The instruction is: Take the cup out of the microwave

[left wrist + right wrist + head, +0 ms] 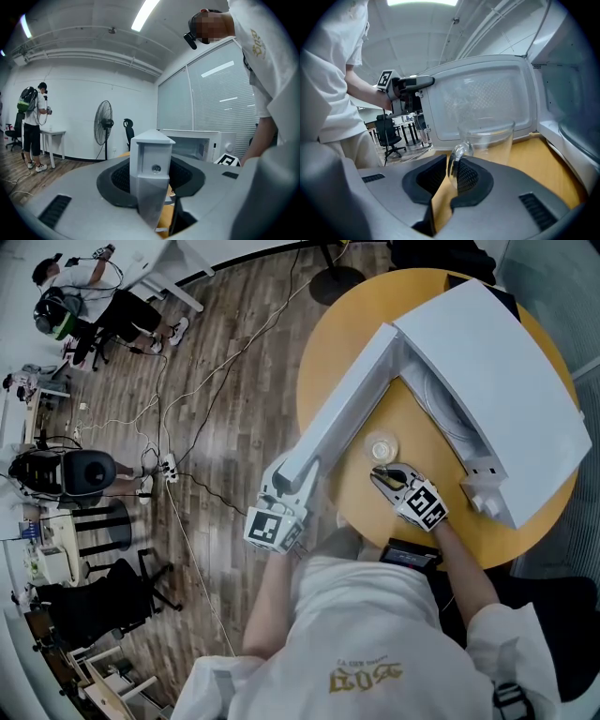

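On the round yellow wooden table (412, 423), just in front of the open white microwave oven (506, 381) and outside its cavity, the clear glass cup with a looped side handle (382, 448) is standing upright, seemingly empty. Judged by its look, the cup is going to handle as a rigid, fairly light but breakable item with smooth, slippery walls. A knock against the oven frame or the table is risking a chip, and a pinch on the bare wall is likely to slide. The handle loop (456, 157) is offering the sounder hold, taken squarely across its thin section so that the cup is not swinging beneath it. The right tongs (452, 165) are sitting almost closed, with only a slim gap, and the handle is lying in that gap against the right-hand pad. A sliver of table is showing at the other pad, so the hold is being judged slack rather than firm, with the cup's weight resting on the table. The left tongs (152, 178) are standing about half open and are clamping the free end of the white microwave door (151, 140), holding it swung wide, with the pads bearing on both its faces.
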Action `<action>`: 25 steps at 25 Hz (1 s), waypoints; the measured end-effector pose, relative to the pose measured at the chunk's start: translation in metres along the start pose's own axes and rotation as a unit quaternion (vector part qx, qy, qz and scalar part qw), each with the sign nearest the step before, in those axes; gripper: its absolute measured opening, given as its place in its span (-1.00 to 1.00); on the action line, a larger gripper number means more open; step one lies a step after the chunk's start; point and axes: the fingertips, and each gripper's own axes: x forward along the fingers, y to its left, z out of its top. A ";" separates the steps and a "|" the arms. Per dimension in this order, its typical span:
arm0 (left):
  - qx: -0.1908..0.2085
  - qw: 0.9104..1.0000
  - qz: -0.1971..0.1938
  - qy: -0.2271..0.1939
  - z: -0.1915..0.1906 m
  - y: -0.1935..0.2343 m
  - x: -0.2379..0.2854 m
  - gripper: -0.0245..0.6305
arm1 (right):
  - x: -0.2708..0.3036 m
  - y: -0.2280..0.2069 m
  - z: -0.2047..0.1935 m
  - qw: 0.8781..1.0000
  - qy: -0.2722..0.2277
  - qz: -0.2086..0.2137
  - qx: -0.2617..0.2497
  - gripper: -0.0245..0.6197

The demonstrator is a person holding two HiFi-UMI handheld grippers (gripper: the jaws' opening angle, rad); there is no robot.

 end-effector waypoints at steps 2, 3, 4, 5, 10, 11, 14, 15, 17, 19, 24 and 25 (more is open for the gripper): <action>0.002 1.000 -0.001 -0.001 -0.001 0.000 0.000 -0.37 | 0.001 0.002 -0.001 1.000 0.002 0.000 -0.006 -0.79; 0.005 1.000 -0.003 -0.002 -0.003 -0.001 0.001 -0.37 | 0.001 0.001 -0.002 1.000 0.003 -0.001 -0.006 -0.79; 0.007 1.000 -0.004 -0.003 -0.005 -0.002 0.002 -0.37 | 0.001 0.001 -0.003 1.000 0.004 -0.001 -0.006 -0.78; 0.007 1.000 -0.005 -0.003 -0.007 -0.003 0.003 -0.37 | 0.001 0.000 -0.005 1.000 0.004 -0.002 -0.007 -0.78; 0.004 1.000 -0.005 -0.003 -0.004 -0.003 0.002 -0.37 | 0.001 0.000 -0.008 1.000 0.015 -0.011 -0.009 -0.75; 0.004 1.000 -0.005 -0.004 -0.002 -0.003 0.002 -0.37 | 0.000 -0.001 -0.008 1.000 0.020 -0.014 -0.005 -0.73; 0.002 1.000 -0.004 -0.005 0.001 -0.002 0.000 -0.37 | -0.004 -0.006 -0.011 0.999 0.027 -0.028 0.009 -0.68; 0.001 1.000 -0.003 -0.006 0.001 -0.001 0.000 -0.37 | -0.006 -0.008 -0.011 0.999 0.026 -0.033 0.012 -0.68; -0.001 1.000 -0.003 -0.007 0.000 0.000 0.000 -0.37 | -0.007 -0.012 -0.015 0.999 0.026 -0.041 0.013 -0.65; -0.002 1.000 -0.004 -0.007 -0.001 0.000 0.000 -0.37 | -0.008 -0.014 -0.016 0.998 0.026 -0.046 0.014 -0.63; 0.001 1.000 -0.006 -0.007 -0.001 -0.002 0.001 -0.37 | -0.009 -0.013 -0.020 0.998 0.040 -0.050 0.009 -0.63; 0.000 1.000 -0.006 -0.007 -0.001 -0.002 0.001 -0.37 | -0.010 -0.012 -0.018 0.998 0.041 -0.049 0.009 -0.62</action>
